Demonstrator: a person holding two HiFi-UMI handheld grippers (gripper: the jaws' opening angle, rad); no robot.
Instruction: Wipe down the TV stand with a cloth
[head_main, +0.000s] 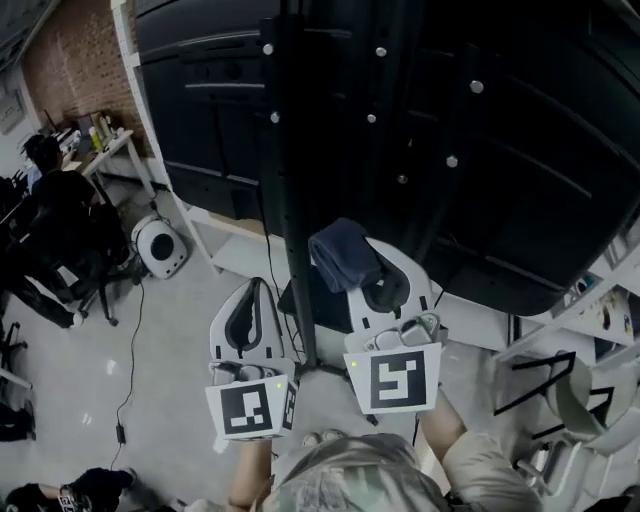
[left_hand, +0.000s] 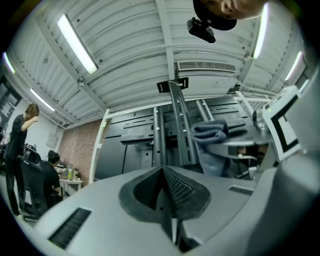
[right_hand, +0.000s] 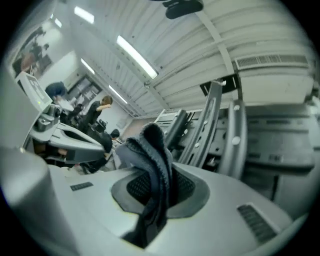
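Cloth (head_main: 343, 253) clamped between right tongs (right_hand: 159, 190); left tongs (left_hand: 167, 192) pressed together, empty, alongside.

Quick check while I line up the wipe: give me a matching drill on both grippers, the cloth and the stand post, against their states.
1 left gripper
2 right gripper
3 cloth
4 stand post

A dark blue, bunched
B jaws together, empty
C black, upright between the grippers
D clamped on the cloth

Pairs: 1-B, 2-D, 3-A, 4-C
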